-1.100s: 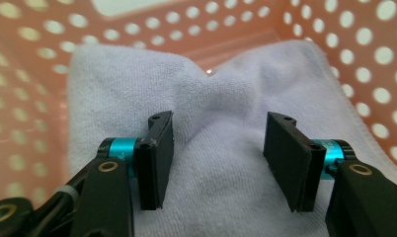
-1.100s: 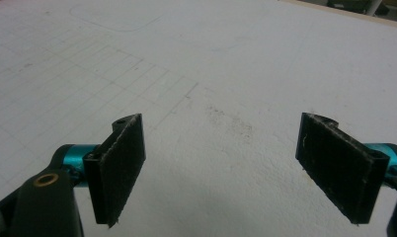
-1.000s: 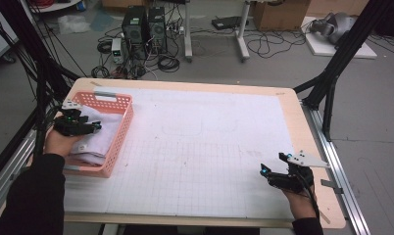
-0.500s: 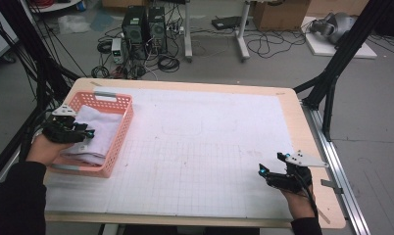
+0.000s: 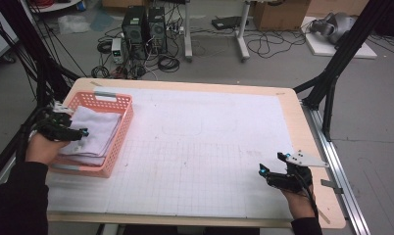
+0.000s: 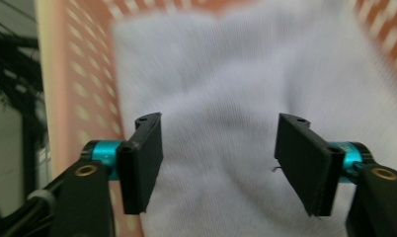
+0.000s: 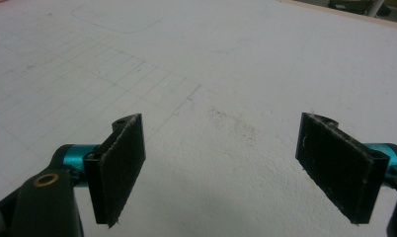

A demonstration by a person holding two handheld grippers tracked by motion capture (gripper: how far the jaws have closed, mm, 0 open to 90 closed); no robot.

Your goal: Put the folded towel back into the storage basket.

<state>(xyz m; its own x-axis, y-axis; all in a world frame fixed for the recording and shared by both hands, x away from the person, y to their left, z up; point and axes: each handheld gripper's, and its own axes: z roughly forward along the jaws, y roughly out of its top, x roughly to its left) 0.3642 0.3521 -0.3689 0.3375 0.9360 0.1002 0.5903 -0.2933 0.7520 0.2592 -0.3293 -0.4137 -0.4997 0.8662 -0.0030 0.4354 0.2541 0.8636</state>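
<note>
Towels in the basket, none out yet

My left hand-held gripper (image 5: 82,132) hovers over the folded towels (image 5: 94,131) in the pink basket (image 5: 117,142) at the table's (image 5: 209,147) left edge; its jaws have just been opening, with nothing pinched between them. My right hand-held gripper (image 5: 271,164) rests near the right edge, jaws apart and empty. I judge the grasp and lift are both left to do.

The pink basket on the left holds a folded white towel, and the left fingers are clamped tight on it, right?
Not quite. The pink basket does hold the folded white towel, but the left gripper view shows the left fingers open above it, not clamped.
</note>
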